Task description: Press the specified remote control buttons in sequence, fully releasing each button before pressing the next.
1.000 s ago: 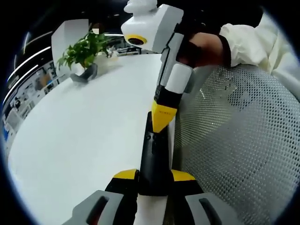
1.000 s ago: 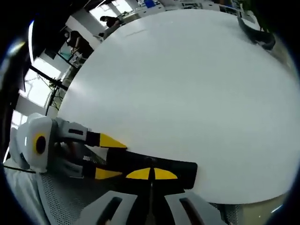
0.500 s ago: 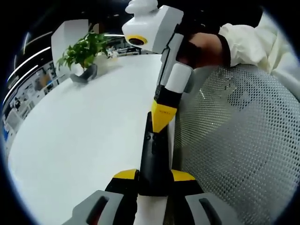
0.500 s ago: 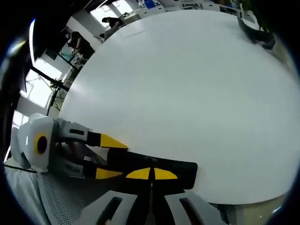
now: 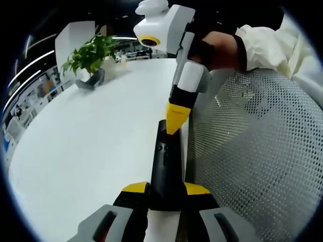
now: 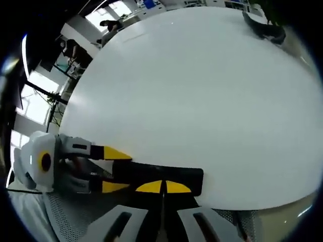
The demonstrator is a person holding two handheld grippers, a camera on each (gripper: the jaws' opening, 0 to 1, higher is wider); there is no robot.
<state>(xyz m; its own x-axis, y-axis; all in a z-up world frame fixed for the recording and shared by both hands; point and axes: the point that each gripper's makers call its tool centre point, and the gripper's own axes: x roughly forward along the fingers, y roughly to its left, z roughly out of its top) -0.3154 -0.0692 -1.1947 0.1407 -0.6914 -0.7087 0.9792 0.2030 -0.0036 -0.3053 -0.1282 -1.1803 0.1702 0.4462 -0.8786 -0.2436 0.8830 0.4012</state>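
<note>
A black remote control [image 5: 165, 161] lies lengthwise along the edge of the white table [image 5: 101, 131]. My left gripper [image 5: 165, 189] is shut on its near end, one yellow jaw on each side. My right gripper [image 5: 173, 128] comes down from above, shut, with its yellow tip at the far end of the remote. A hand [image 5: 222, 50] in a white sleeve holds it. In the right gripper view the remote [image 6: 174, 175] lies crosswise just past my shut right gripper [image 6: 162, 187]. The left gripper [image 6: 121, 170] clamps its left end there.
A potted plant [image 5: 90, 55] stands at the far side of the table. A white mesh chair back [image 5: 257, 151] sits close beside the table edge, right of the remote. The table's near rim [image 6: 252, 204] runs just past the remote.
My right gripper has drawn back a little, and its tip has moved from the remote's upper buttons toward its far end. The left gripper and the remote have stayed put.
</note>
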